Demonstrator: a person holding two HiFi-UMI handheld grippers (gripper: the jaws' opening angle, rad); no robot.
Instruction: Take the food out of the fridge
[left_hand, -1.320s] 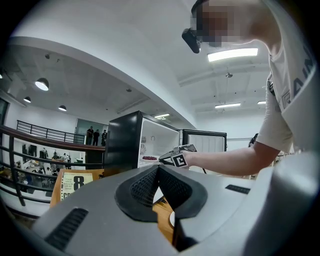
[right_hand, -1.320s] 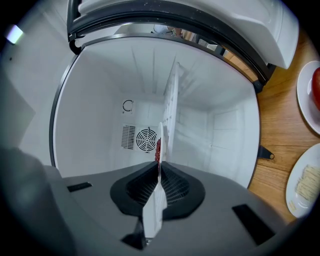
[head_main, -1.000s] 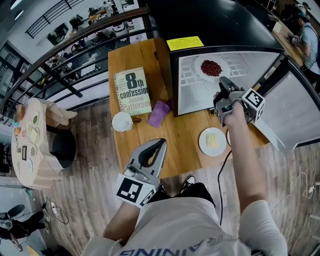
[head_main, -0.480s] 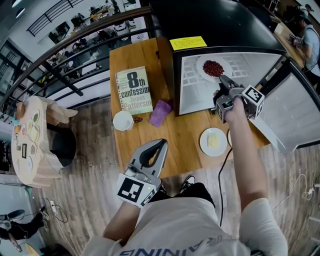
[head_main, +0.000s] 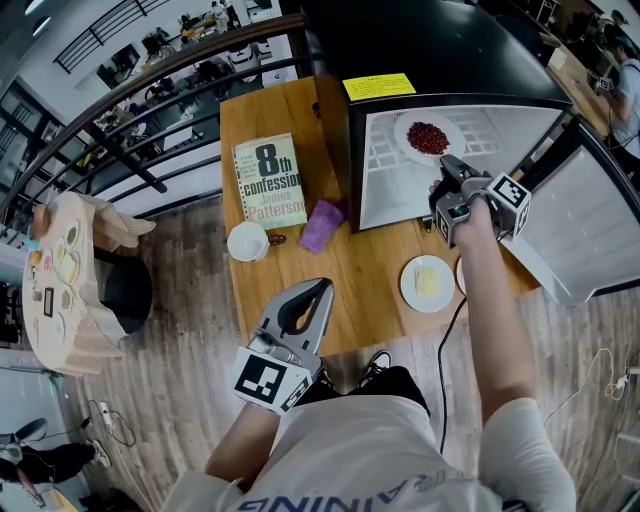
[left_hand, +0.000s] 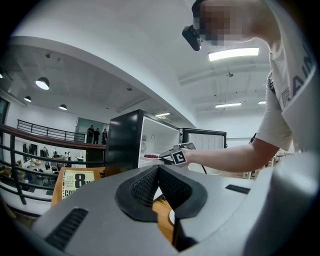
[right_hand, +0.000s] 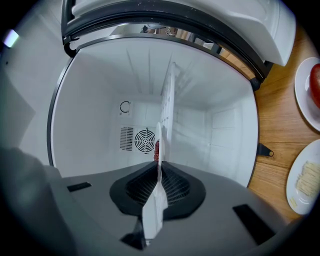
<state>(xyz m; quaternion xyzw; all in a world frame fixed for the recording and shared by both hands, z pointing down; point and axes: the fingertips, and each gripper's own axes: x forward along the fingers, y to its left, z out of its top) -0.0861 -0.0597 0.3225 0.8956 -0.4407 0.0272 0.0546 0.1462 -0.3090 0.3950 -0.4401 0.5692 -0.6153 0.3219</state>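
White round plate heaped with dark red food (head_main: 427, 137) sits on the pale shelf inside the black-cased, white-lined small fridge (head_main: 392, 190), whose door stands open at the right. The right gripper (head_main: 448, 163) reaches in through the opening, and its jaws have just been closing on the plate's near rim. In the right gripper view the rim (right_hand: 159, 150) runs edge-on between the ribbed pads, which press on it. The left gripper (head_main: 320, 288) hangs idle over the near edge of the wooden table (head_main: 350, 270), jaws together with nothing between them.

To my eye the step in hand is the pull-out. A pinch on the rim gives little leverage, so the plate should be kept level and drawn straight back slowly, low over the shelf, lest the loose food roll off. Bare wood beside the white plate of pale yellow slices (head_main: 427, 283) looks a fair landing spot
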